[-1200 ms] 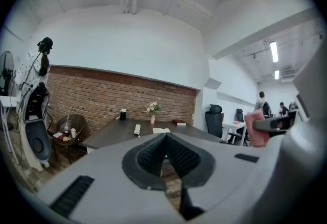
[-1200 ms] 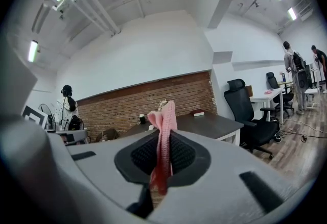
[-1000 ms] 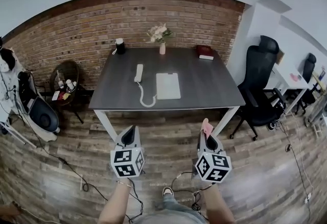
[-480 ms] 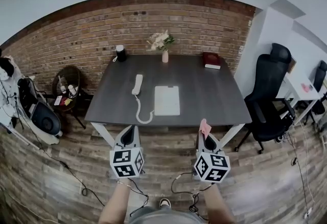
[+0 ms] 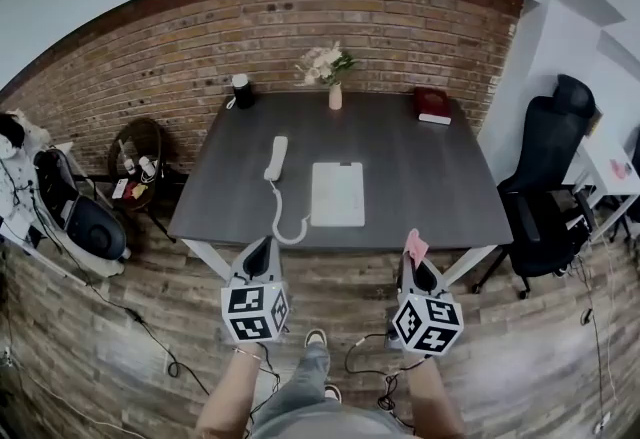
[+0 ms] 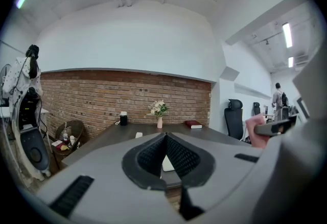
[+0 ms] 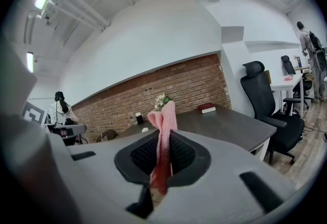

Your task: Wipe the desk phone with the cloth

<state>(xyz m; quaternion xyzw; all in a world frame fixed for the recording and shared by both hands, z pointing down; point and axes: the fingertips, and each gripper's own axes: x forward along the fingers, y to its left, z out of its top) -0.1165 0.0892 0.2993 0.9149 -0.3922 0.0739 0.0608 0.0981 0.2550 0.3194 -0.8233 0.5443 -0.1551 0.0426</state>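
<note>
Pink cloth point(image 5: 414, 247) stands up from my right tongs point(image 5: 415, 272). It is pinched firmly between the closed jaws, and a short end shows above them. My left tongs point(image 5: 259, 252) are pressed together with nothing inside. Both tongs hang before the near edge of the dark counter point(image 5: 430, 177), not yet over it.

The desk phone point(image 5: 337, 194) lies near the middle of the counter. Its flat white base is toward me, and the handset point(image 5: 276, 157) is off the base, to its left and a little further back. A curly cord point(image 5: 285, 219) joins the 2 parts. A vase point(image 5: 335, 95) with flowers, a black container point(image 5: 241, 92) and a red book point(image 5: 433, 105) stand at the far edge, well apart from the phone.

I judge that the step in hand is the approach — the wiping is not begun. To do it well, I should bring the right tongs over the base and tilt them, so that the free end of the cloth touches the surface and not the hard jaws. The base looks light and may slide. I think the left tongs should press down 1 corner while I wipe with slow strokes. The handset needs the same care — the cord can drag it.
</note>
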